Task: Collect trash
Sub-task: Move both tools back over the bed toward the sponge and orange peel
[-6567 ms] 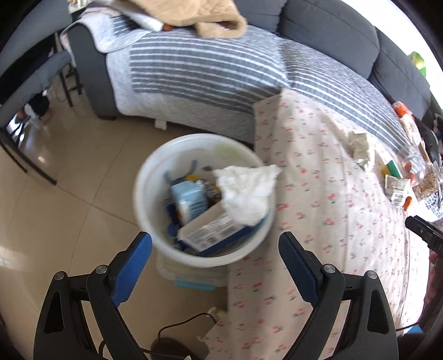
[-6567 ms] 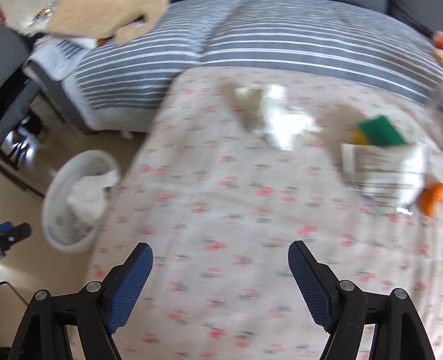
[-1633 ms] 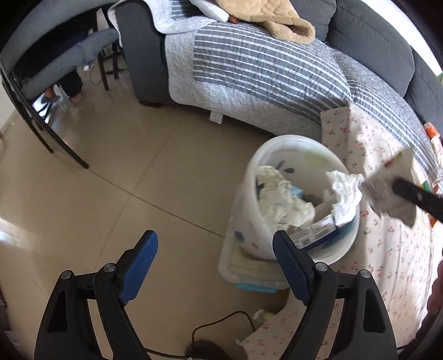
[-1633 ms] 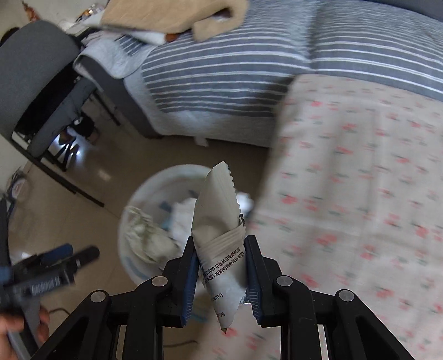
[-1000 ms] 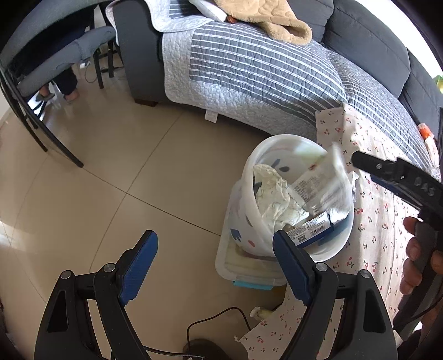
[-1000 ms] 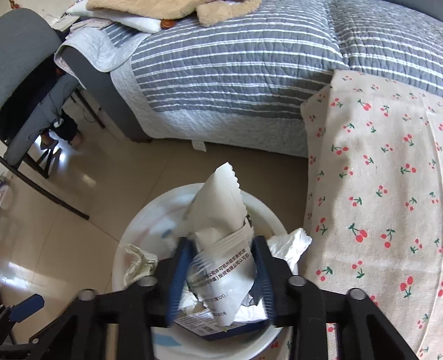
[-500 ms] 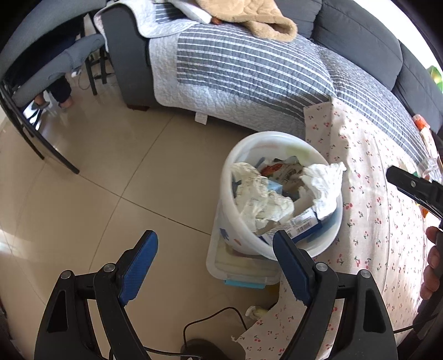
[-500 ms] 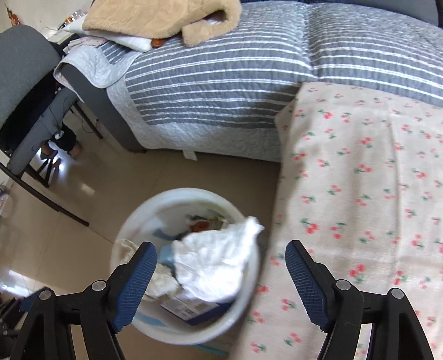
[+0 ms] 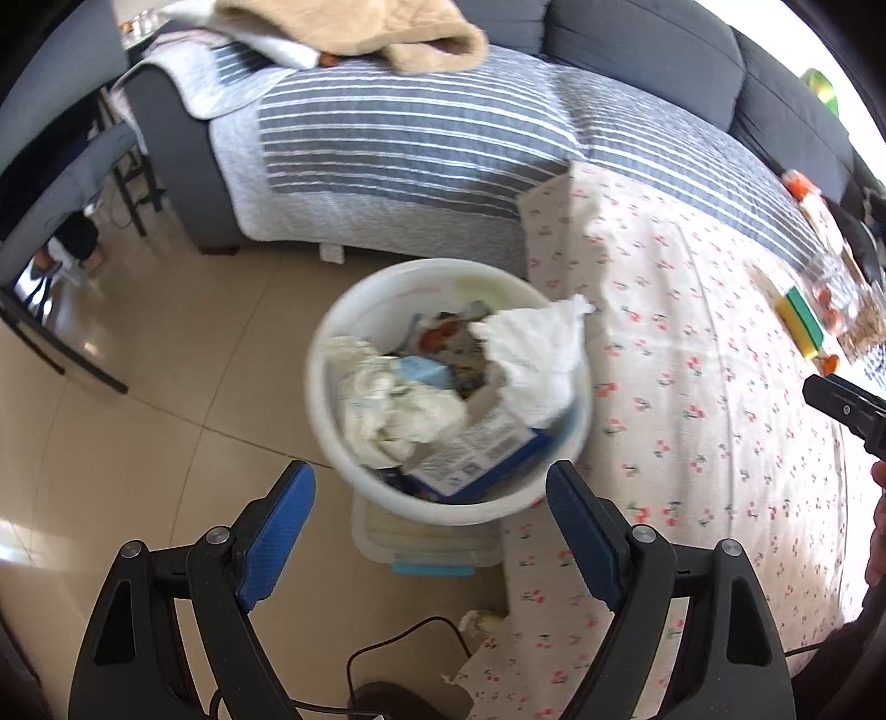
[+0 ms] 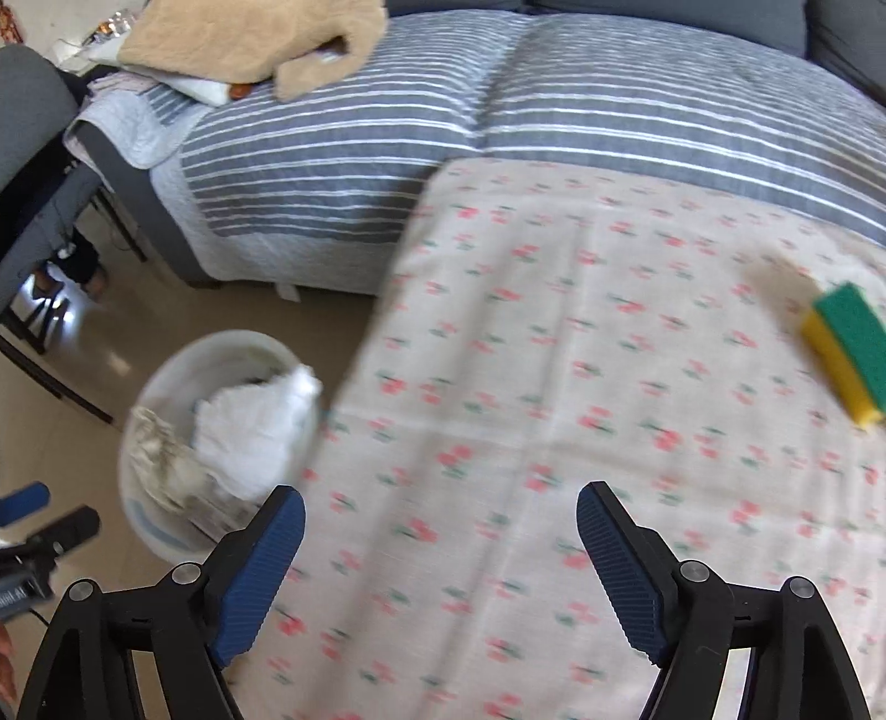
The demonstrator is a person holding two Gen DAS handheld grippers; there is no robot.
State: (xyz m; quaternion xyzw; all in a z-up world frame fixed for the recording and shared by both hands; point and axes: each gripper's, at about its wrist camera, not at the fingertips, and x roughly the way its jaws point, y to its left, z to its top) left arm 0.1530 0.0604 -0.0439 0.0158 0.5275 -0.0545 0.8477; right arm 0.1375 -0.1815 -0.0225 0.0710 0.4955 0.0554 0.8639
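A white bin (image 9: 332, 421) stands on the floor against the cherry-print table cloth (image 9: 692, 387). It holds a crumpled white tissue (image 9: 537, 349), other wadded paper and a blue-and-white box (image 9: 476, 465). My left gripper (image 9: 426, 476) hangs open just above the bin's near rim, with nothing between its fingers. My right gripper (image 10: 441, 495) is over the cloth (image 10: 554, 332), to the right of the bin (image 10: 166, 365); its jaws are opening with nothing between them. A green-and-yellow sponge (image 10: 847, 349) lies on the cloth at the far right.
A sofa with a grey striped cover (image 9: 415, 127) and a beige garment (image 9: 360, 27) runs along the back. A chair (image 9: 55, 183) stands at the left. A lidded plastic box (image 9: 426, 548) sits under the bin, with a cable (image 9: 398, 637) on the floor. A glass jar (image 9: 836, 293) stands by the sponge (image 9: 800, 321).
The right gripper let go of the white packet over the bin, opened wide and swung right over the table cloth. The left gripper, still open, drifted closer to the bin.
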